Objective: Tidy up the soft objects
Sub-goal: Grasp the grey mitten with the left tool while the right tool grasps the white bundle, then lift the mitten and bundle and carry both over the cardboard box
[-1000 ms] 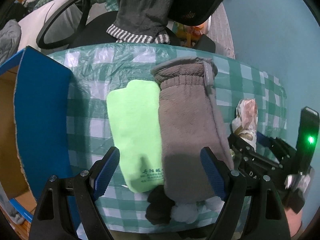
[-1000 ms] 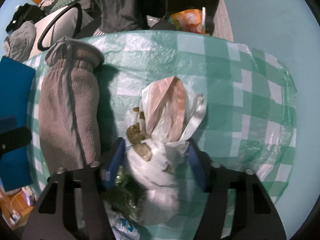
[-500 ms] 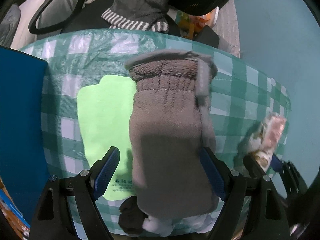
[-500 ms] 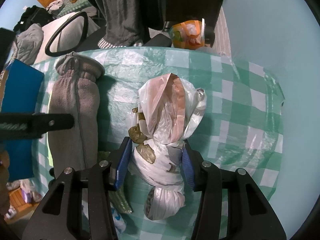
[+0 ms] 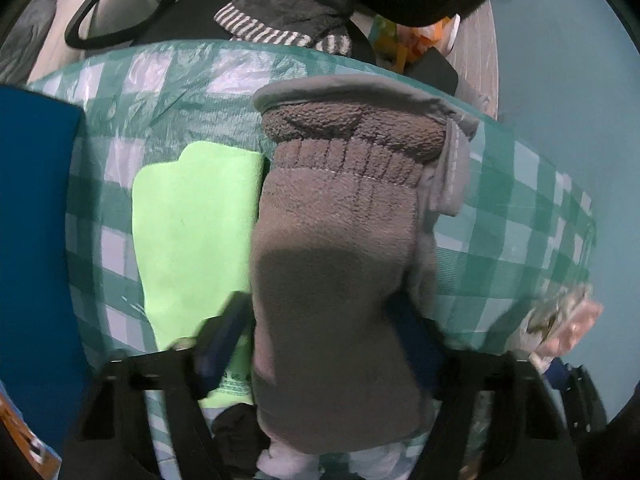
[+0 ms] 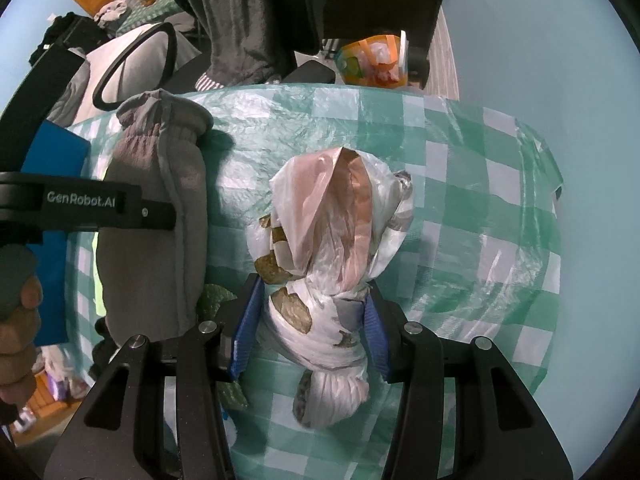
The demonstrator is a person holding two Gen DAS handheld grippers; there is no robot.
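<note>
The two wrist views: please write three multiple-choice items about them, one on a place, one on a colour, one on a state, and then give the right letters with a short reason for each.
1. Where does the light green cloth lie?
A. on top of the grey fleece pouch
B. flat on the checked tablecloth, beside the grey fleece pouch
C. inside the plastic bag bundle

2. What colour are the gripper pads?
A. red
B. yellow
C. blue

3. What is between the fingers of the right gripper?
A. nothing
B. the plastic bag bundle
C. the light green cloth

Answers:
1. B: in the left wrist view it lies flat on the checked tablecloth, along one side of the grey fleece pouch.
2. C: the pads are blue on black fingers.
3. B: both pads press the plastic bag bundle; meanwhile the left gripper is closing around the pouch.
</note>
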